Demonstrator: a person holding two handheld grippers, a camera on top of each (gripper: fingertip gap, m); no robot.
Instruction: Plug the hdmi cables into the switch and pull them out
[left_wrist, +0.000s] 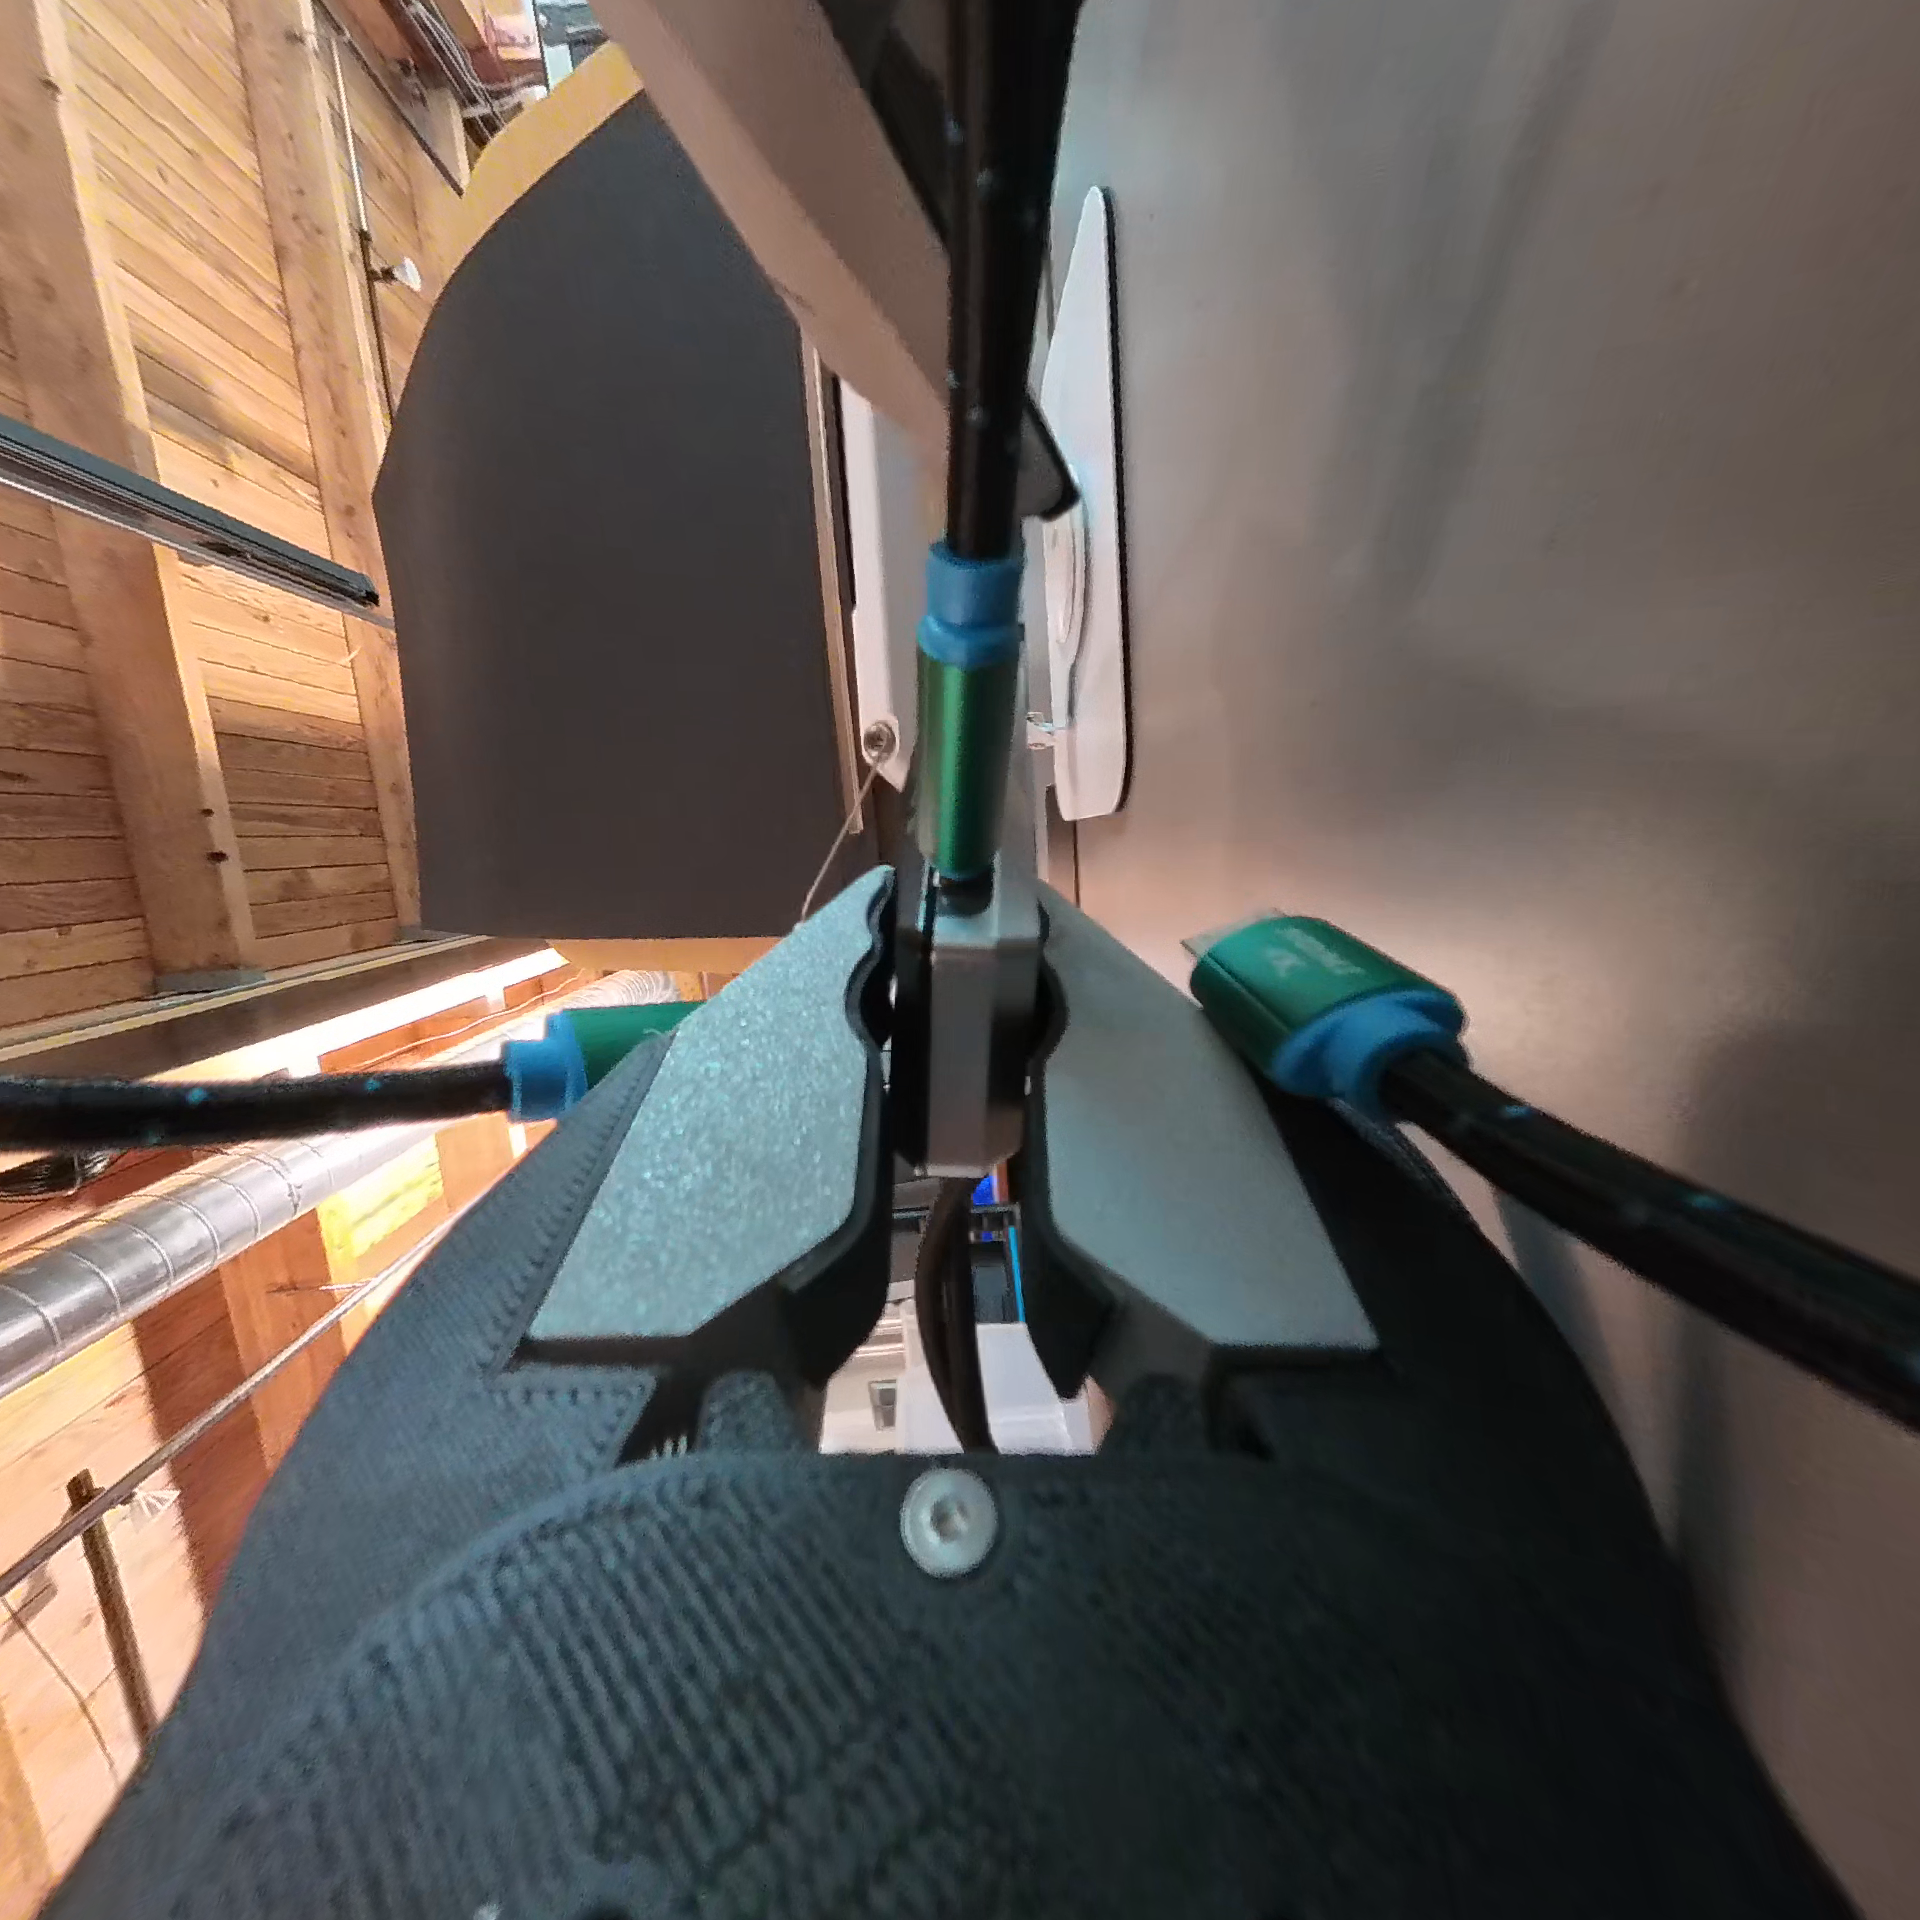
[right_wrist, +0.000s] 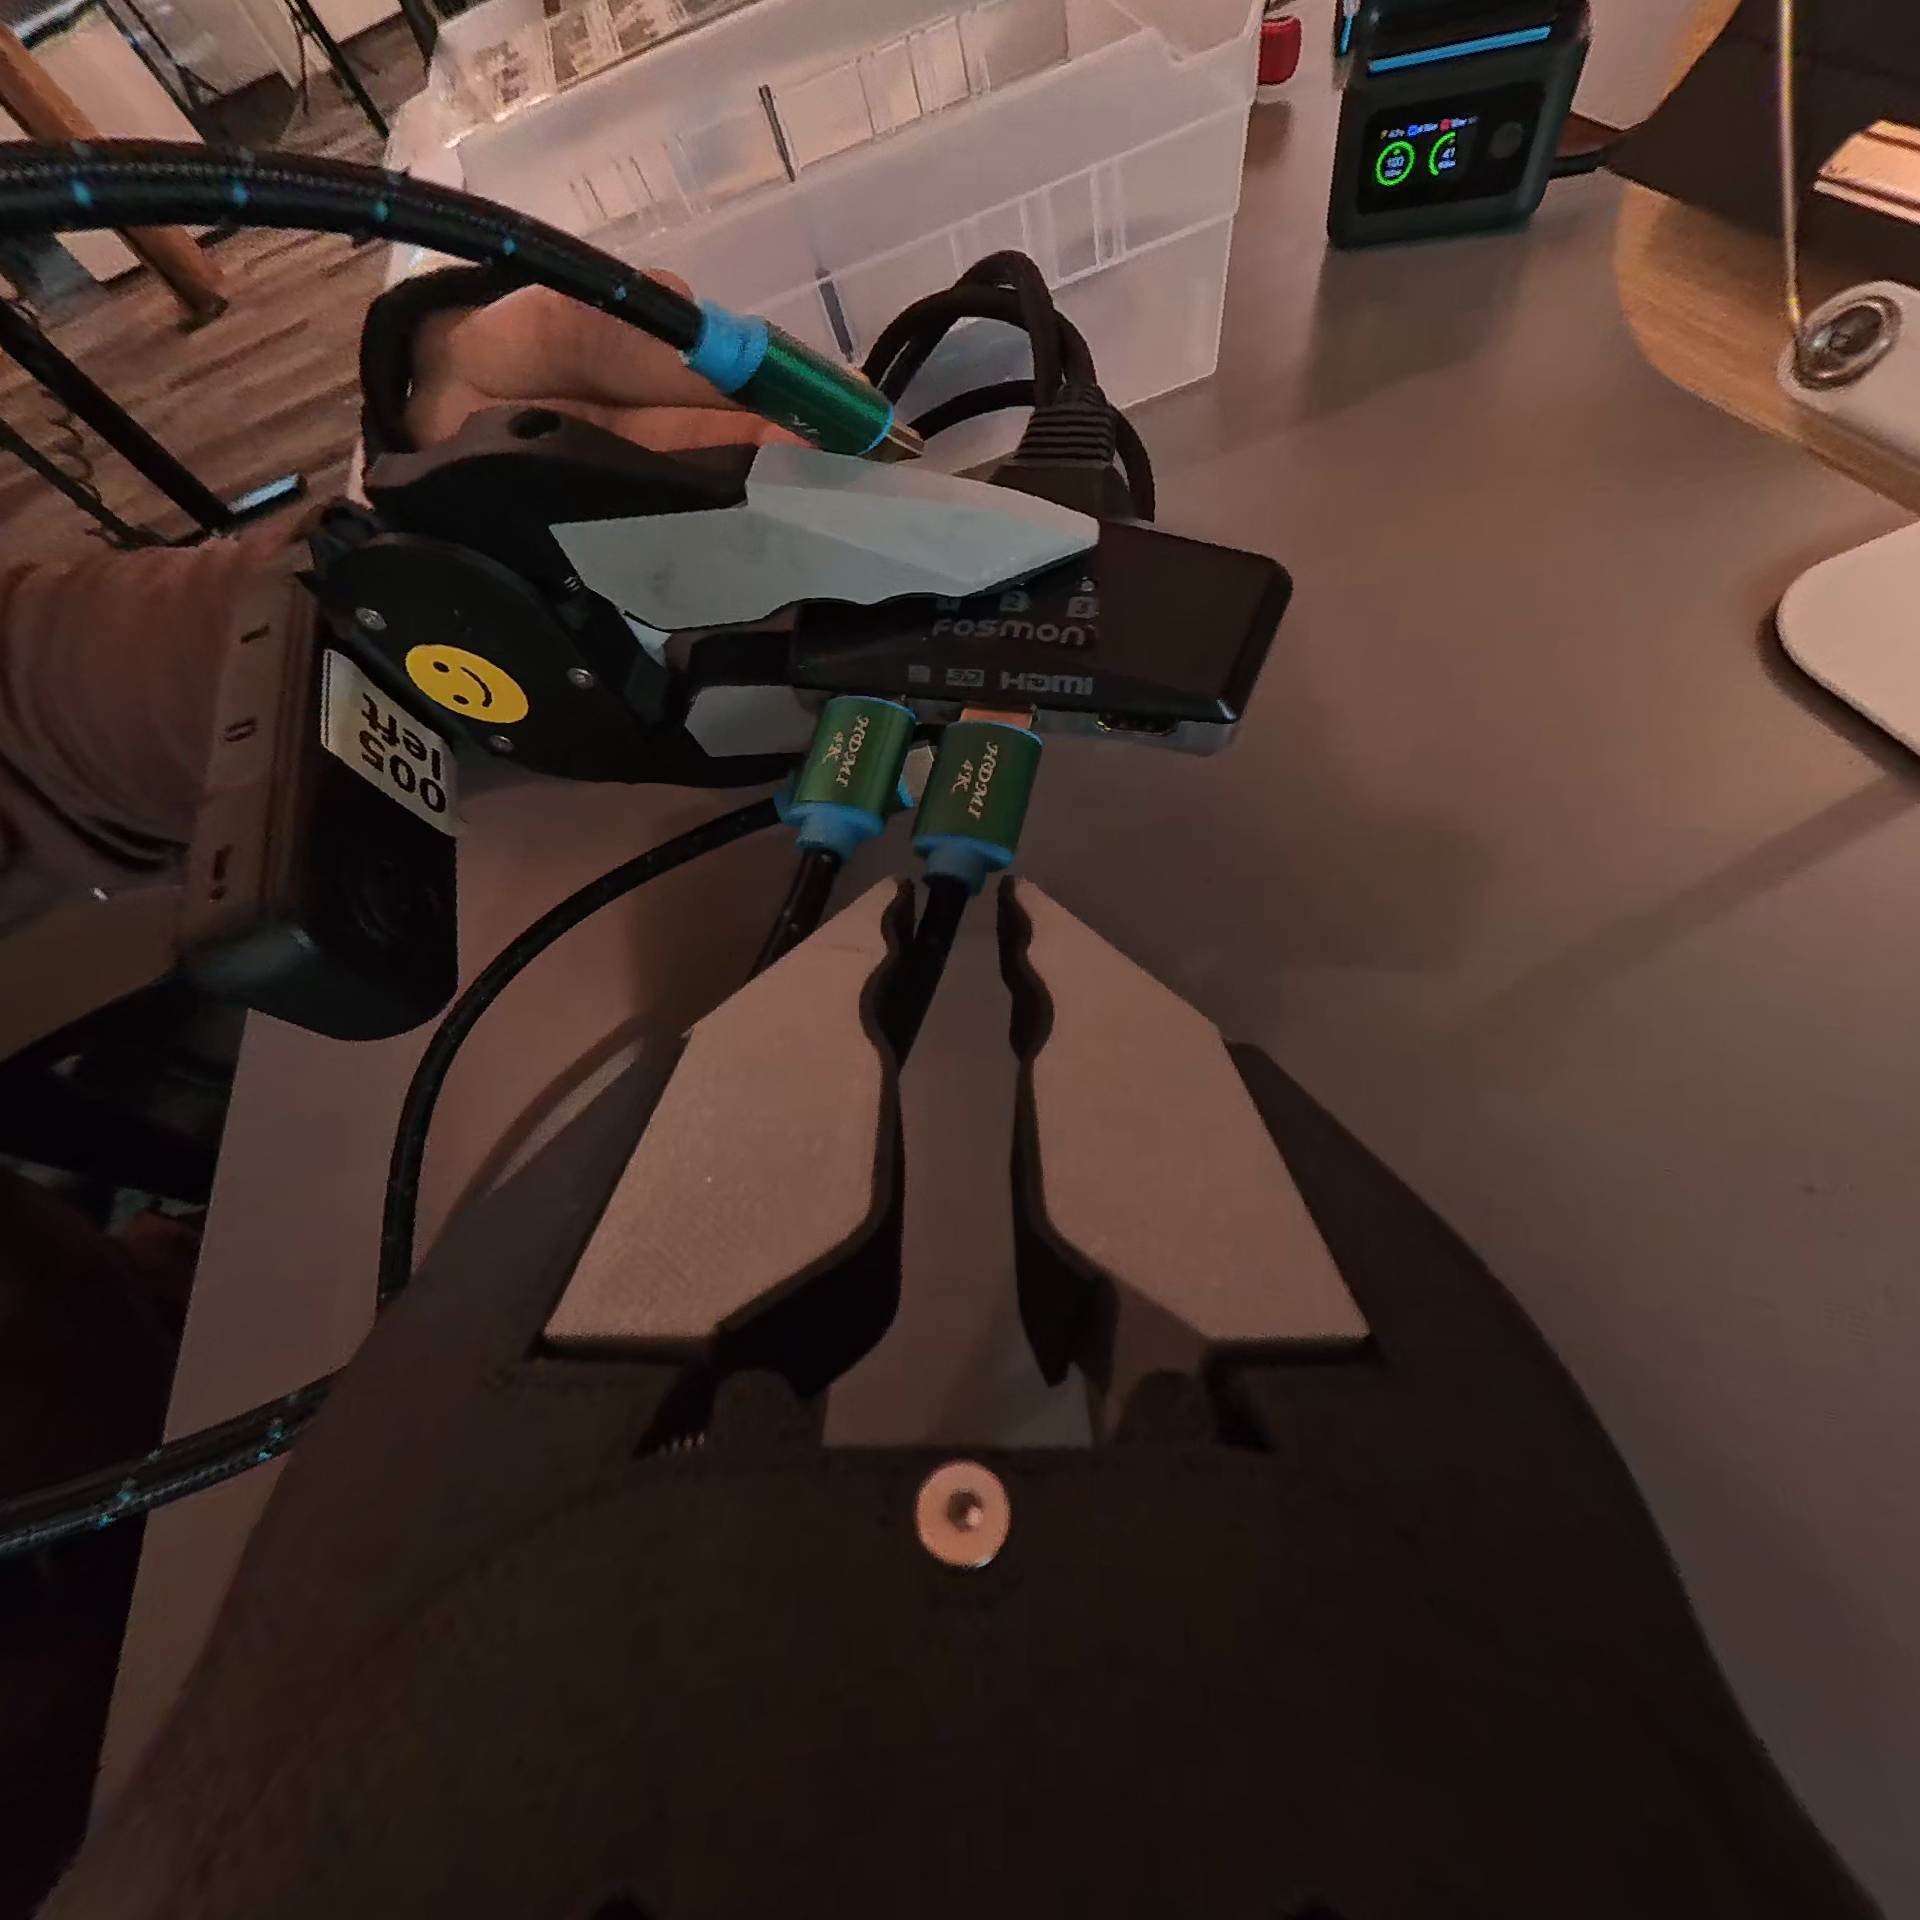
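My left gripper (left_wrist: 966, 1029) is shut on the thin black and grey switch (left_wrist: 961, 1049), seen edge-on. It also shows in the right wrist view (right_wrist: 1049, 566), holding the switch (right_wrist: 1164, 623) just above the grey table (right_wrist: 1507, 935). One green HDMI plug (right_wrist: 977, 779) sits in a side port with a strip of metal showing; the left wrist view shows it too (left_wrist: 961, 758). A second green plug (right_wrist: 847, 758) lies under the switch, its tip free in the left wrist view (left_wrist: 1320, 987). A third plug (right_wrist: 800, 390) rests loose over the hand. My right gripper (right_wrist: 951, 894) is open, with the plugged cable running between its tips.
A black cable bundle (right_wrist: 1039, 343) leaves the switch's far side. A clear plastic bin (right_wrist: 935, 156) and a dark power unit with a lit screen (right_wrist: 1455, 135) stand behind. A white pad's corner (right_wrist: 1860, 623) lies at the right. A sleeved arm (right_wrist: 104, 707) holds the left gripper.
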